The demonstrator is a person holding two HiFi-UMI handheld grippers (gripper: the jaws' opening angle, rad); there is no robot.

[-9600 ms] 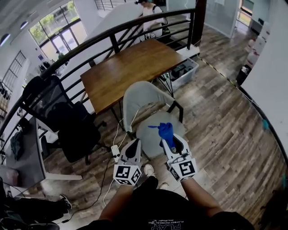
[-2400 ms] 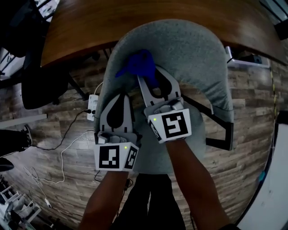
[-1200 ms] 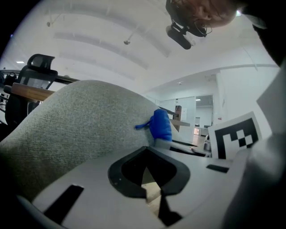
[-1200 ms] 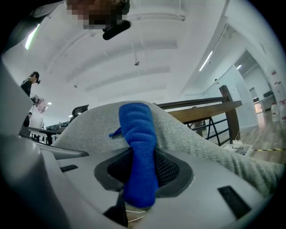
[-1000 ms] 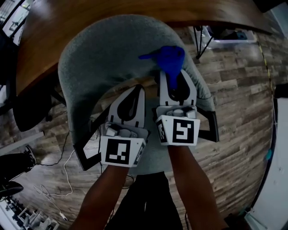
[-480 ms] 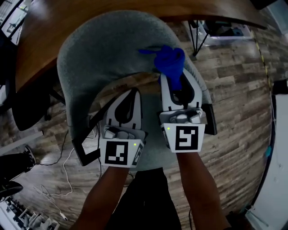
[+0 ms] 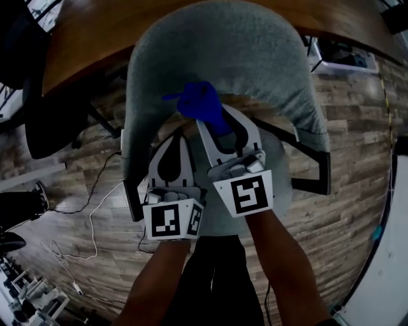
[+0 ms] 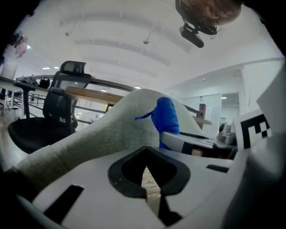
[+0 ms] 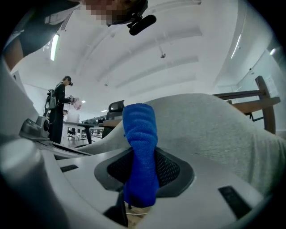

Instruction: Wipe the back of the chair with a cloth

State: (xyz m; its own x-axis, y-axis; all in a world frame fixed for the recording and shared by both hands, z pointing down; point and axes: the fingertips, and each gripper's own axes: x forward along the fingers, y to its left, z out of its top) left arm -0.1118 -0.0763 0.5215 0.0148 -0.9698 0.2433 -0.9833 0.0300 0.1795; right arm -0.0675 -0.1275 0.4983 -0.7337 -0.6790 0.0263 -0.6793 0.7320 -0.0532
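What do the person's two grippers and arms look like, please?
Both the left gripper and the right gripper are pale grey-white plastic shells whose tongs taper to a point around a black-lined, teardrop-shaped opening. Each carries a white cube printed with black square markers at the wrist end. The forearms are bare, with no sleeves in view.

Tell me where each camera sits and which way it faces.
Head view: on the person's head, facing down at the chair back; both forearms, the left claw and the right claw show.
Left gripper view: on the left claw, looking up along its shut jaws at the chair back and ceiling; the person's head shows above.
Right gripper view: on the right claw, looking up along jaws shut on the blue cloth; the head shows too.
All three share blue cloth and chair back.
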